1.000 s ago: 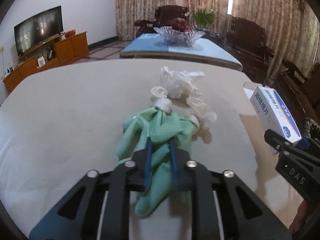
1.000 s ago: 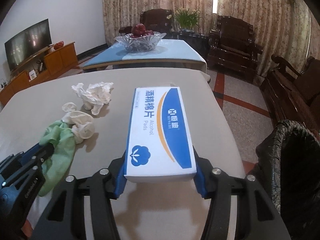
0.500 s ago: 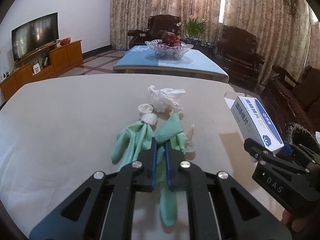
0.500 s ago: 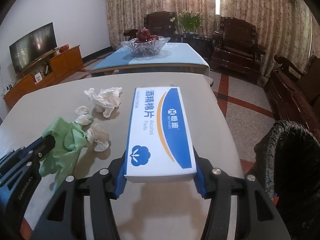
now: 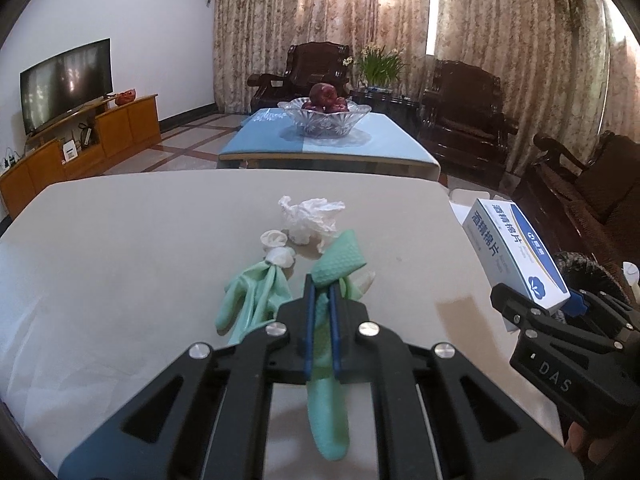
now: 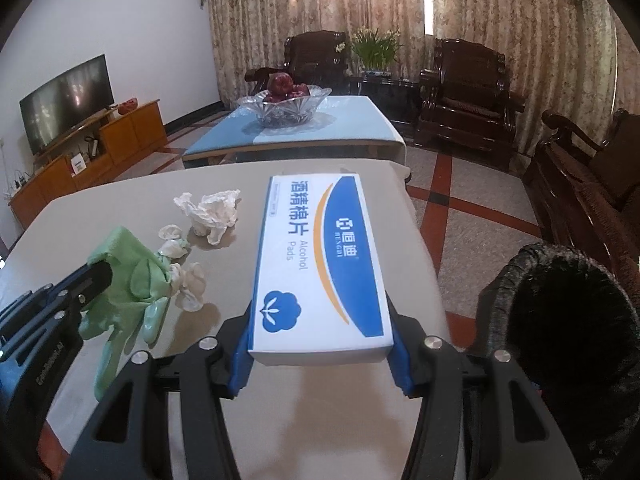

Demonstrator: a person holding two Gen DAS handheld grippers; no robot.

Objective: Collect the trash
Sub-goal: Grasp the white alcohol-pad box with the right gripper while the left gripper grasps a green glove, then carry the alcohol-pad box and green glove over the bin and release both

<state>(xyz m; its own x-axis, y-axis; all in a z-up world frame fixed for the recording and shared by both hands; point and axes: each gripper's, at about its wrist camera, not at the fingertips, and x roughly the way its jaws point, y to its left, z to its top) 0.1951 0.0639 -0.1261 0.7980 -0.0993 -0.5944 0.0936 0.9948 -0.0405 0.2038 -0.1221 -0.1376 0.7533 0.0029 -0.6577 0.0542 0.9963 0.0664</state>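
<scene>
My left gripper (image 5: pixel 320 292) is shut on a green rubber glove (image 5: pixel 338 262) and holds it lifted above the beige table (image 5: pixel 120 248); the glove (image 6: pixel 128 276) hangs down with white inner cuffs (image 6: pixel 190 286) dangling. My right gripper (image 6: pixel 320 340) is shut on a blue-and-white alcohol pads box (image 6: pixel 320 264), held above the table's right side; the box also shows in the left wrist view (image 5: pixel 516 252). A crumpled white tissue (image 5: pixel 310 218) and a small white scrap (image 5: pixel 273 238) lie on the table beyond the glove.
A bin with a black bag (image 6: pixel 568 320) stands on the floor right of the table. A blue coffee table with a glass fruit bowl (image 5: pixel 324 118) is behind. Dark wooden chairs (image 6: pixel 464 104) and a TV stand (image 5: pixel 80 140) line the room.
My left gripper closed on the green glove and lifted it off the table. Both grippers rose; the box stays gripped in the right one.
</scene>
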